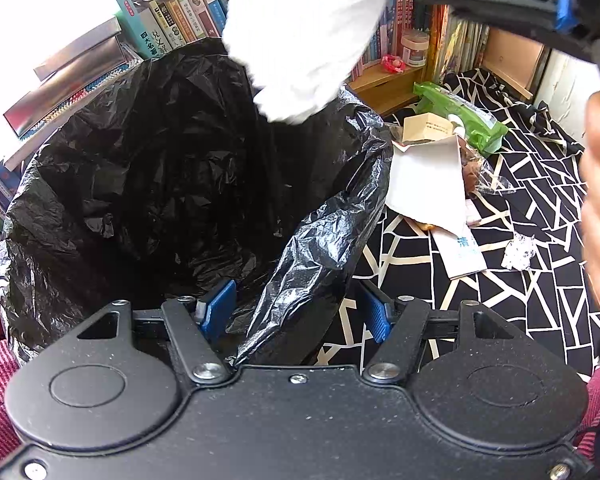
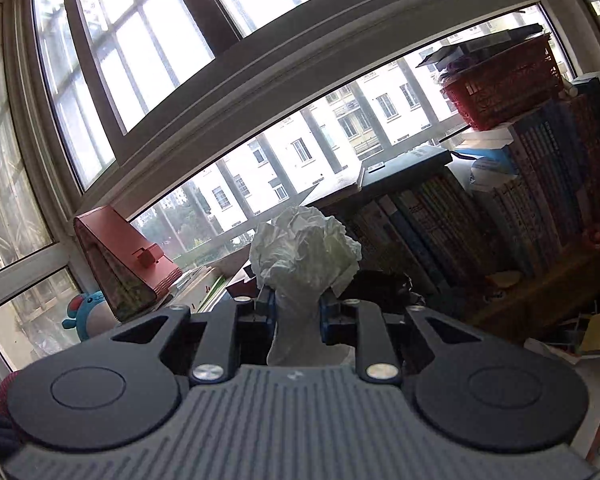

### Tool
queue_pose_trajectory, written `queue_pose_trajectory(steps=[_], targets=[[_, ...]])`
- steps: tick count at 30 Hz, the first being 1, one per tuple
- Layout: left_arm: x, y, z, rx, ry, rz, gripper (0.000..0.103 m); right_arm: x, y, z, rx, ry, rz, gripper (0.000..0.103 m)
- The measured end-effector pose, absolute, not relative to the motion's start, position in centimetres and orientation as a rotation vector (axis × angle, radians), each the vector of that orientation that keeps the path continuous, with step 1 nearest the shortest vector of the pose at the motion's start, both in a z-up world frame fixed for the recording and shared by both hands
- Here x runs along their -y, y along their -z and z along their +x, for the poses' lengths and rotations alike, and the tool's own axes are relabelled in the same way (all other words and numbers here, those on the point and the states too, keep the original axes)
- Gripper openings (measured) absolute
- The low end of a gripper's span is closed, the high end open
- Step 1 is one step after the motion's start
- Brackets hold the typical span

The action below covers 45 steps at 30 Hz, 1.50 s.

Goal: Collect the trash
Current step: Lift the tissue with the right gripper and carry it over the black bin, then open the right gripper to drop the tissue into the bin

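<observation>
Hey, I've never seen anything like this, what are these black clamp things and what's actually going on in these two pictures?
There is no robot here: a person holds a hand tool with two fingers in each hand, and each tool has a wide-angle camera that looks along its fingers.

The left camera view looks down into a black trash bag. The left gripper has the bag's rim hanging between its blue pads. Whether it grips the rim I cannot tell. To the right, on a black and white patterned cloth, lie papers, a green packet and a small crumpled wrapper.

The right camera view faces a window and shelves of books. The right gripper is pinching a crumpled white tissue, which also shows above the bag in the left view.
</observation>
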<state>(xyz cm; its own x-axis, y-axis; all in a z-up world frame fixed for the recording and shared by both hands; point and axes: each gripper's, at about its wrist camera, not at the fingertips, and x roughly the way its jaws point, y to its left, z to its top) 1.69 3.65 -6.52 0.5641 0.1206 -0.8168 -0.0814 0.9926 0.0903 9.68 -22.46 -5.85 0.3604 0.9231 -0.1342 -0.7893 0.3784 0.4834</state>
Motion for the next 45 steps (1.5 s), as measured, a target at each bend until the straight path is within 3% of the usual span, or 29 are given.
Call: queue_pose_trajectory(steps=[13, 16, 18, 45], targets=[[-3.6, 6.4, 1.6, -0.959, -0.119, 0.052, 0.066, 20.7, 9.5, 10.6, -0.553, -1.178, 0.375, 0.035], [-3.6, 6.4, 1.6, -0.96, -0.119, 0.05, 0.067, 20.5, 9.6, 10.5, -0.563, -1.182, 0.365, 0.047], [-3.6, 6.4, 1.6, -0.96, -0.119, 0.051, 0.067, 20.4, 9.6, 10.5, -0.566, -1.184, 0.357, 0.065], [-3.4, 6.3, 1.2, -0.945, -0.105, 0.051, 0.074, 26.1, 9.2, 12.6, -0.492, -0.866, 0.355, 0.088]])
